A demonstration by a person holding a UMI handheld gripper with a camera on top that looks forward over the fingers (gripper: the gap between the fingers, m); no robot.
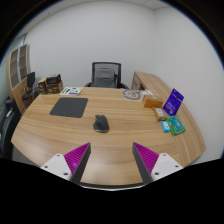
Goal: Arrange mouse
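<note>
Hovering above the near edge of a wooden table [60, 128], the gripper [111, 160] had its two fingers spread wide and grasped nothing, with bare tabletop showing in the gap between their magenta pads [77, 155]. The dark mouse [101, 123] sat on the table beyond the fingers, roughly in line with the gap between them and well apart from both fingertips. Farther back and to the left of the mouse lay a dark grey mouse pad [69, 106], flat on the wood and separate from the mouse. Near the back of the table, a small round pale object [133, 94] rested to the right of centre; what it was could not be made out. Along the right side of the table stood a purple box [175, 100], tilted upright, with a brown box-like item [152, 101] just beside it and a teal packet [175, 124] lying nearer the front, next to another small item too unclear to name. A black office chair [105, 75] stood behind the table against a white wall, and shelving with dark items [35, 85] stood at the left of the room
</note>
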